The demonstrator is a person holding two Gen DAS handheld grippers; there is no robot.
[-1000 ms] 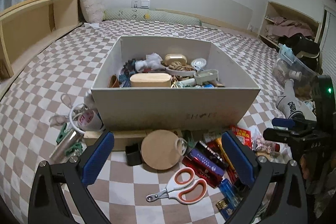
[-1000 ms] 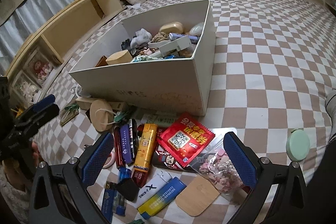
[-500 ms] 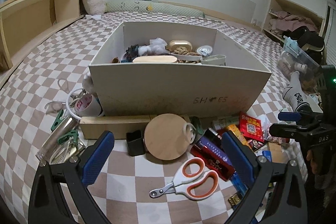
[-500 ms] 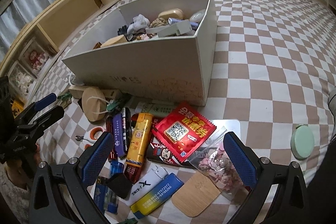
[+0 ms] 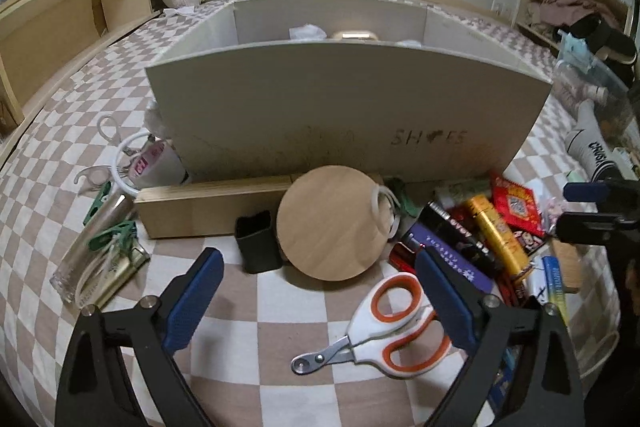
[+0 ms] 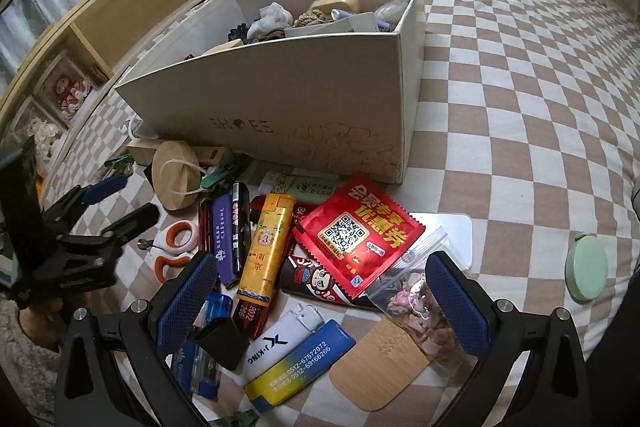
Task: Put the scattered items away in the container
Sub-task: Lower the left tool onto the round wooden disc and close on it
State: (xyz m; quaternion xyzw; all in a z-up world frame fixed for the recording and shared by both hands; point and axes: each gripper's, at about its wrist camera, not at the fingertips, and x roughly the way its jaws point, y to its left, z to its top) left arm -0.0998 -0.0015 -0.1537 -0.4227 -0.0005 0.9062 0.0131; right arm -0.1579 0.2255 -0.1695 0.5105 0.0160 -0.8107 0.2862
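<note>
Orange-and-white plastic scissors point(image 5: 394, 327) with blunt steel tips lie inside our closing left hand-held gripper point(image 5: 316, 301), untouched; right hand-held gripper point(image 6: 320, 299) spread.

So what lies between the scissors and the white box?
In the left wrist view, the round wooden disc lies between the scissors and the white box.

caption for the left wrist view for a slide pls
Left gripper, jaws closing with nothing between them, above orange-handled scissors and a round wooden lid before the white box.

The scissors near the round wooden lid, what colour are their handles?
The scissors have white handles with orange inside the finger loops. The left wrist view shows them best.
</note>
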